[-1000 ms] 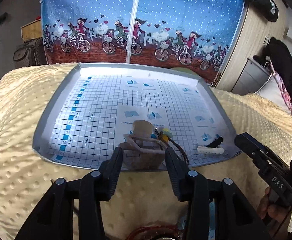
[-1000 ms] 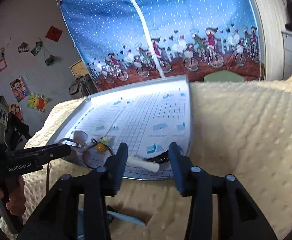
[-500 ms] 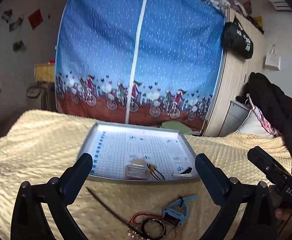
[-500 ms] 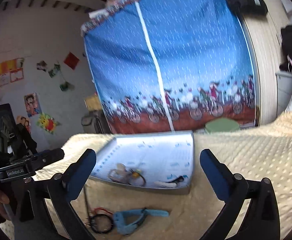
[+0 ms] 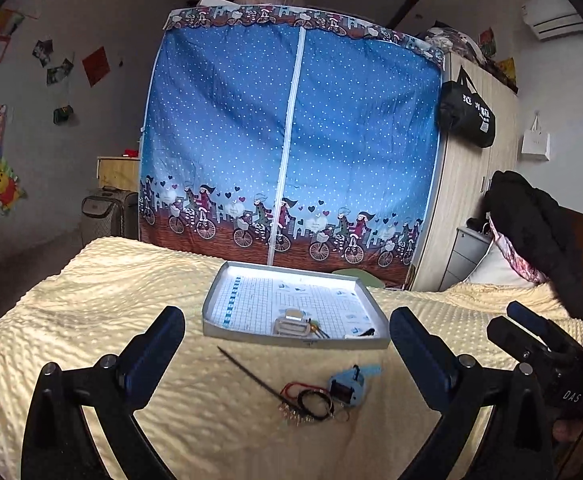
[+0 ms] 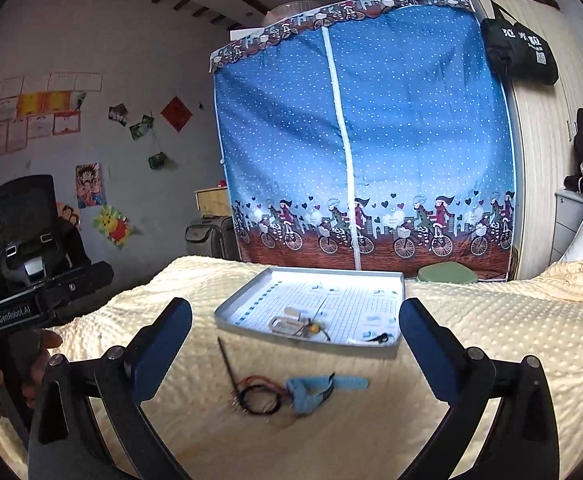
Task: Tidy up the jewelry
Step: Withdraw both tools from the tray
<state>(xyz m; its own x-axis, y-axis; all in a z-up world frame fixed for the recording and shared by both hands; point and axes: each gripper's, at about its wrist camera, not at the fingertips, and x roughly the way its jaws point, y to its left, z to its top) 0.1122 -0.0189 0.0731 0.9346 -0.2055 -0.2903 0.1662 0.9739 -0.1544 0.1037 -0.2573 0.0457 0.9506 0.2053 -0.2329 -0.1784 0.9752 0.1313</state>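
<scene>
A grey tray (image 5: 211,312) (image 6: 227,304) with a grid sheet lies on the yellow bedspread. Inside it sit a beige buckle piece (image 5: 289,326) (image 6: 285,323), a cord with a yellow bead (image 5: 314,325) (image 6: 312,329), and a small black and white clip (image 5: 365,333) (image 6: 377,337). In front of the tray lie a thin dark stick (image 5: 247,372) (image 6: 226,362), a black and red bracelet cluster (image 5: 311,402) (image 6: 259,398) and a blue hair clip (image 5: 349,386) (image 6: 315,390). My left gripper (image 5: 287,354) and right gripper (image 6: 295,346) both stand wide open, pulled back from the items, holding nothing.
A blue zip wardrobe with bicycle print (image 5: 291,140) stands behind the bed. A wooden closet (image 5: 471,200) with a black bag is at right; dark clothes (image 5: 531,232) pile on the pillow. A suitcase (image 5: 107,212) stands at left. Bedspread (image 5: 91,300) spreads wide around.
Both grippers have drawn far back and up from the tray and opened wide; the loose jewellery in front of the tray has come into view.
</scene>
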